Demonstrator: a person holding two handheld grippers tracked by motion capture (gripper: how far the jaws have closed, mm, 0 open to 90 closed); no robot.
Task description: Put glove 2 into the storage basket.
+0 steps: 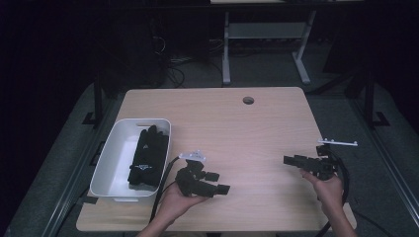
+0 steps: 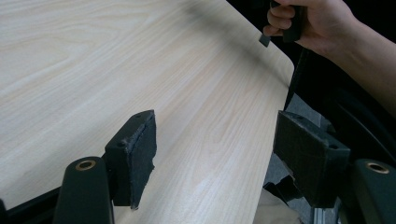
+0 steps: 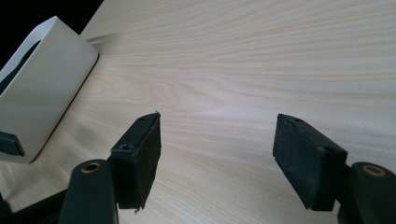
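Light wooden table with rounded corners (image 1: pixel 247 133), seen from above, with a round cable hole (image 1: pixel 248 100) near its far edge. At the table's left side, a white rectangular plastic tub (image 1: pixel 111 163), long side running away from the near edge. Inside the tub, a black glove-like fabric bundle (image 1: pixel 147 158) lying along its right-hand wall, with a small pale mark on it; exact make-up too dark to tell.

Just right of the tub, near the front edge, the left black two-jaw gripper (image 1: pixel 217 181) held in the left hand (image 1: pixel 178 200), pointing to the right across the table, a grey three-cornered plate on top. Jaws spread wide, nothing between them; in the left gripper view (image 2: pixel 215 144) only bare wood grain and the table's right edge between the two dark foam-faced pads (image 2: pixel 140 154). Farther off in that view, the right hand (image 2: pixel 317 23) wrapped round its own handle.

At the table's right front, the right black two-jaw gripper (image 1: pixel 291 160) held in the right hand (image 1: pixel 326 185), pointing left toward the tub. Jaws likewise spread, gripping nothing; in the right gripper view (image 3: pixel 217 140) bare tabletop between the pads, the tub's white wall (image 3: pixel 42 88) at upper left.

Both grippers well apart from each other and off the fabric bundle, neither touching the tub.
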